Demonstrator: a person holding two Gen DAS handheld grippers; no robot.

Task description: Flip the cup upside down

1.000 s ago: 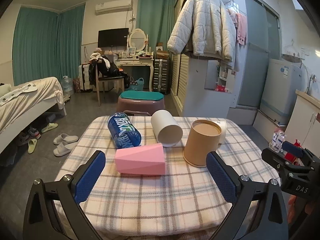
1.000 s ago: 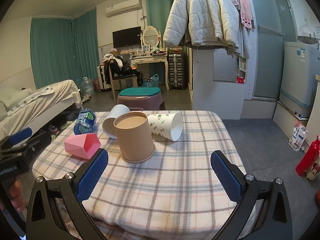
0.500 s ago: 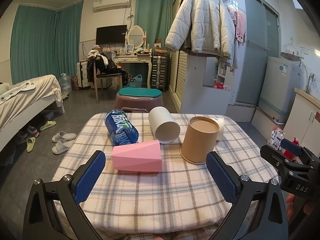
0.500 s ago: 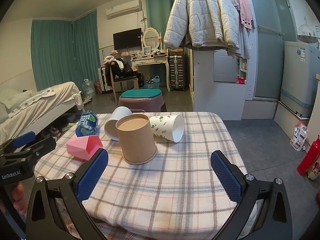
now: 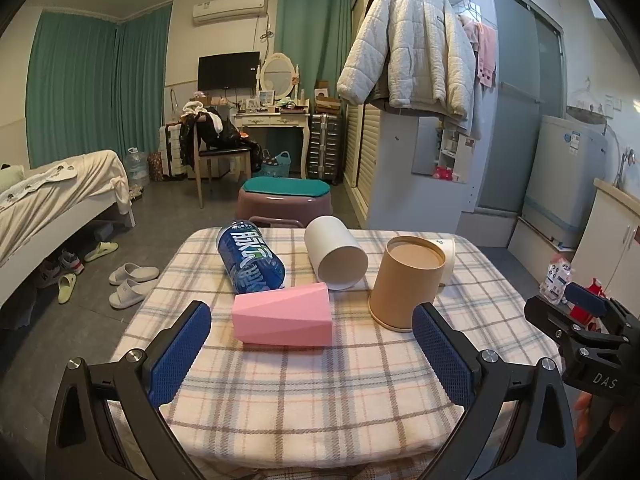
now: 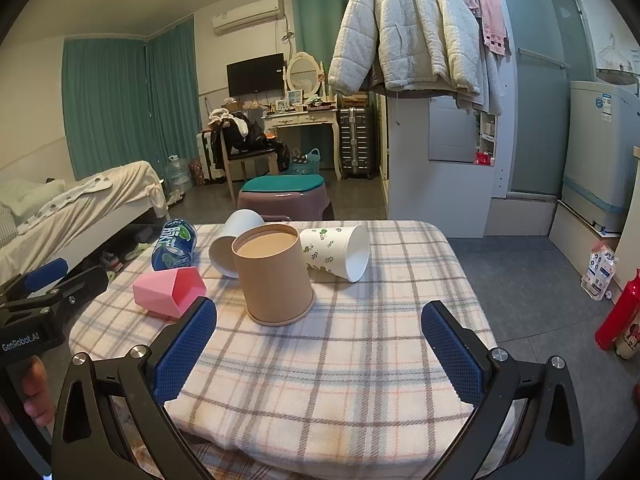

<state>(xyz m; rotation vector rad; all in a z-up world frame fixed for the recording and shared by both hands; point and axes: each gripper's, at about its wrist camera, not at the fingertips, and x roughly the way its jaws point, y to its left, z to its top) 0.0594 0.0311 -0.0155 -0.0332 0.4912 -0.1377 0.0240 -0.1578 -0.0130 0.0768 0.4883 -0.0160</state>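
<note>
While both grippers, left gripper point(image 5: 311, 350) and right gripper point(image 6: 319, 346), hang wide open holding nothing, a tan cardboard cup point(image 6: 273, 274) stands upside down mid-worktop point(image 6: 340, 364). Left of it lies a pink faceted cup point(image 5: 283, 314); right of it, a white leaf-printed paper cup point(image 6: 336, 252) on its side.

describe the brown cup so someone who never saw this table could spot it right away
Start at the small table with the checked cloth, where several cups and a blue can are grouped at the far side. The brown cup is the paper-coloured one nearest the right gripper. Unlike the pink cup, white cup and leaf-printed cup, which lie on their sides, it stands mouth-down.
</note>
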